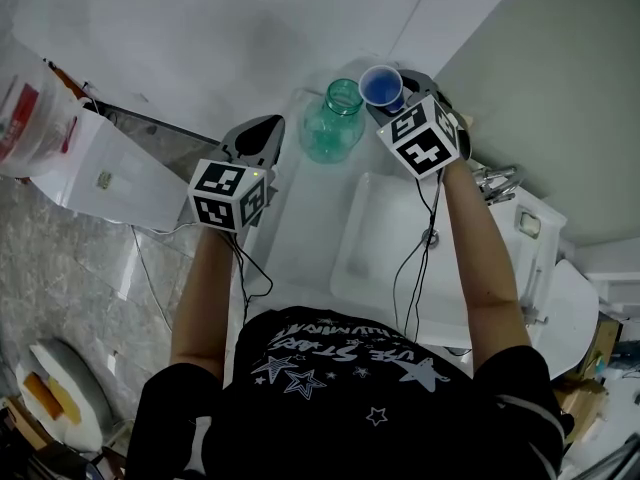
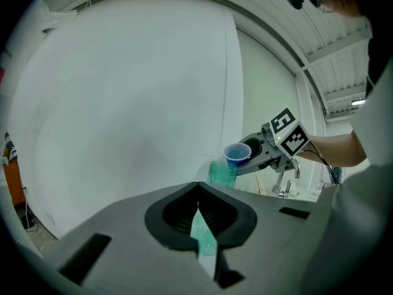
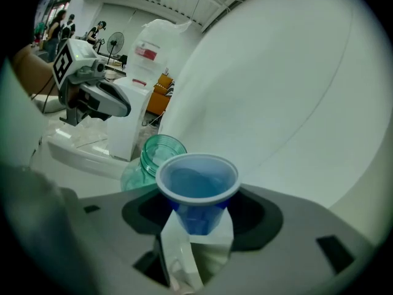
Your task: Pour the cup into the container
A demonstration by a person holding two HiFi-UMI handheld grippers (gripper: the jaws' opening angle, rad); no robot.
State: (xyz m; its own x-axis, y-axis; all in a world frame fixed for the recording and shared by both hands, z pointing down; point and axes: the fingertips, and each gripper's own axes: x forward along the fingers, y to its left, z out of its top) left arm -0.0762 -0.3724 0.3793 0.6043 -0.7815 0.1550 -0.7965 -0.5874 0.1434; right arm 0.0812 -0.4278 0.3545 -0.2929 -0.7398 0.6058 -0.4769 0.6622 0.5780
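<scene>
The right gripper (image 3: 196, 229) has its jaws clenched on a blue plastic cup (image 3: 198, 186) with a white rim, pressing the lower part of its wall from both sides. The cup is raised off the bench (image 1: 300, 243) and leans a little toward a green glass jar (image 1: 333, 126), which stands open-mouthed on the bench. In the head view the cup's rim is just beside the jar's mouth, to its right; from the left gripper view it sits slightly higher than the mouth. The inside of the cup looks blue, and I cannot tell whether it holds any liquid.

The left gripper (image 2: 198, 217) hangs over the bench near the jar, on the side away from the cup, and points toward it. Its jaws are drawn together at the tips with nothing between them; the jar's green shows through the thin slit behind the tips.

A white sink basin (image 1: 385, 258) lies beneath the right forearm, with a metal tap (image 1: 497, 181) at its far side.
</scene>
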